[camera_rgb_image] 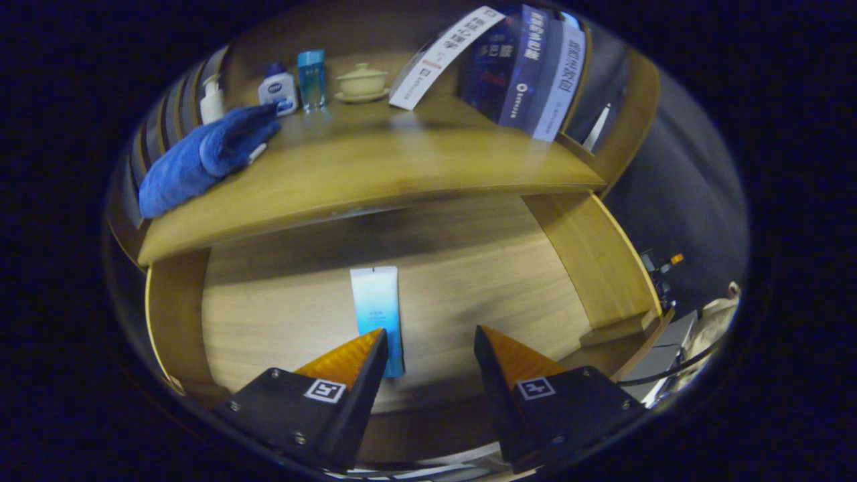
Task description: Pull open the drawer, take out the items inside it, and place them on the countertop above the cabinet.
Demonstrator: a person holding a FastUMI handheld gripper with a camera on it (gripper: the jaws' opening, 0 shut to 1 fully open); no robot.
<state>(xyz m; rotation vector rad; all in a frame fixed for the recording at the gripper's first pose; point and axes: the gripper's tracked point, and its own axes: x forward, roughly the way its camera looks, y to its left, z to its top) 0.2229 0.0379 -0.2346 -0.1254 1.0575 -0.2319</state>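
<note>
Since the drawer (402, 294) is already out, the gripper (430, 347) hangs wide open and empty over 1 tube (377, 304), seemingly lining up to grasp it.

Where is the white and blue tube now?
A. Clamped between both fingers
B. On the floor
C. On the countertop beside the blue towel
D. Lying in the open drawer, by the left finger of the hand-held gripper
D: the tube lies flat on the drawer bottom, its near end beside the left finger of the open hand-held gripper.

Gripper view: close above open drawer (281, 321), looking down and forward toward countertop (375, 174).
</note>
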